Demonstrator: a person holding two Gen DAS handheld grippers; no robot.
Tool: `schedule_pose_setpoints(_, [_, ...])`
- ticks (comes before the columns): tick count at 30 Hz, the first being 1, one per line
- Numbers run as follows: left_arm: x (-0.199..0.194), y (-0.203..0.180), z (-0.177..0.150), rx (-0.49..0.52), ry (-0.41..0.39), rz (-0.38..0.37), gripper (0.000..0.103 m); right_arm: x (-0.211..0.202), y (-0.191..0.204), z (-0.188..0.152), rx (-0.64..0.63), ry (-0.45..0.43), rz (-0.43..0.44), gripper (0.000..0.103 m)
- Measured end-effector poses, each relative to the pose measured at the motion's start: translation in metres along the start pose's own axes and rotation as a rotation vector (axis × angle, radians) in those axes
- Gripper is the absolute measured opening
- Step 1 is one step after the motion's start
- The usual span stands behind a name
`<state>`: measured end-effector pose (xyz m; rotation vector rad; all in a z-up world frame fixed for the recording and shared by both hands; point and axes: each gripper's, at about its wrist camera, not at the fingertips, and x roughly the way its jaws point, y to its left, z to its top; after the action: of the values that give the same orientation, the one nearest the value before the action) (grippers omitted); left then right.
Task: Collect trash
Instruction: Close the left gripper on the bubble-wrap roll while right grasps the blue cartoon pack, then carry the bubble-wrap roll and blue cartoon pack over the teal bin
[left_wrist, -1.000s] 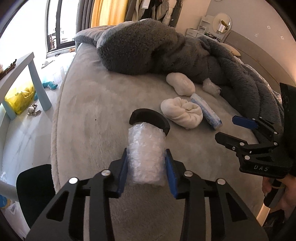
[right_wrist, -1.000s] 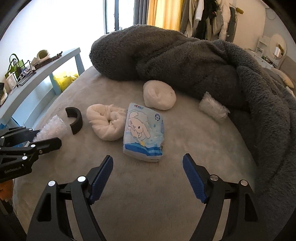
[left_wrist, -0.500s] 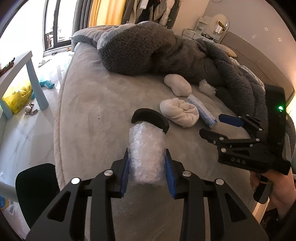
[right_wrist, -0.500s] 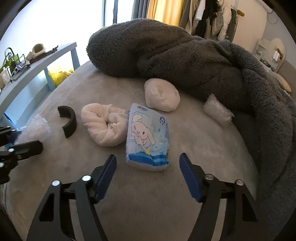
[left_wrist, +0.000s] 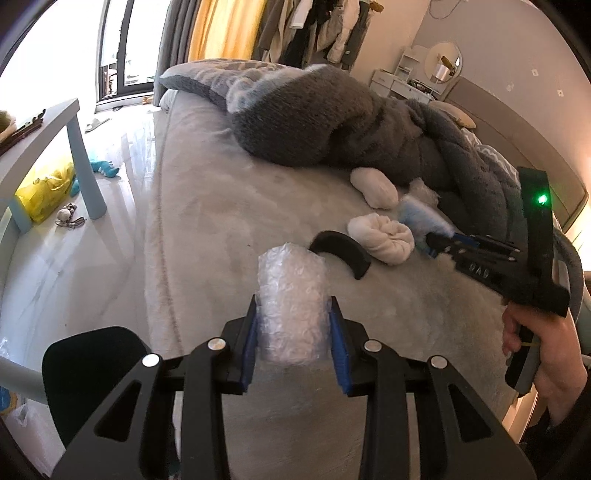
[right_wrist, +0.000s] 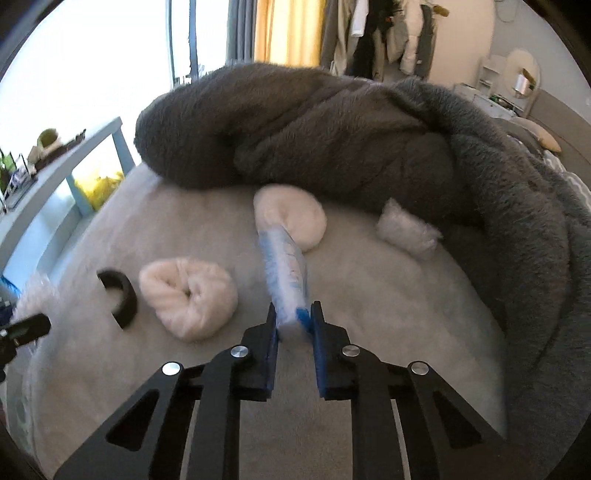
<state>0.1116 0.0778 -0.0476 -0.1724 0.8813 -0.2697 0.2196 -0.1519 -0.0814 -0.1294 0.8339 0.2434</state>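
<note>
Wide grey bed (right_wrist: 369, 295) under a heaped dark blanket (right_wrist: 332, 129), strewn with two rolled white towels (right_wrist: 188, 295), a black curved piece (right_wrist: 118, 297) and a small clear wrapper (right_wrist: 406, 230) by the blanket's edge. Right gripper (right_wrist: 294, 319) just closed on the near end of the blue tissue pack (right_wrist: 284, 273), now tipped up on edge. Left gripper (left_wrist: 293, 325) clenched on a roll of bubble wrap (left_wrist: 291, 306), lifted off the bed. Pickup step, by the look of it. Next, probably: lift both clear and carry to a bin, none in view; clear wrapper left to fetch.
</note>
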Motion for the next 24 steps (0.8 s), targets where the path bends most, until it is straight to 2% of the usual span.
schedule_pose_setpoints(11, [-0.02,0.037,-0.002,-0.034,-0.027,0.028,0.037,-0.035,0.04,0.026,0.0,-0.117,0.077,0.01])
schedule_pose_setpoints(24, [-0.036,0.088,-0.016,-0.074,-0.016,0.089,0.036,-0.038,0.115,0.039,-0.081,-0.147,0.184,0.01])
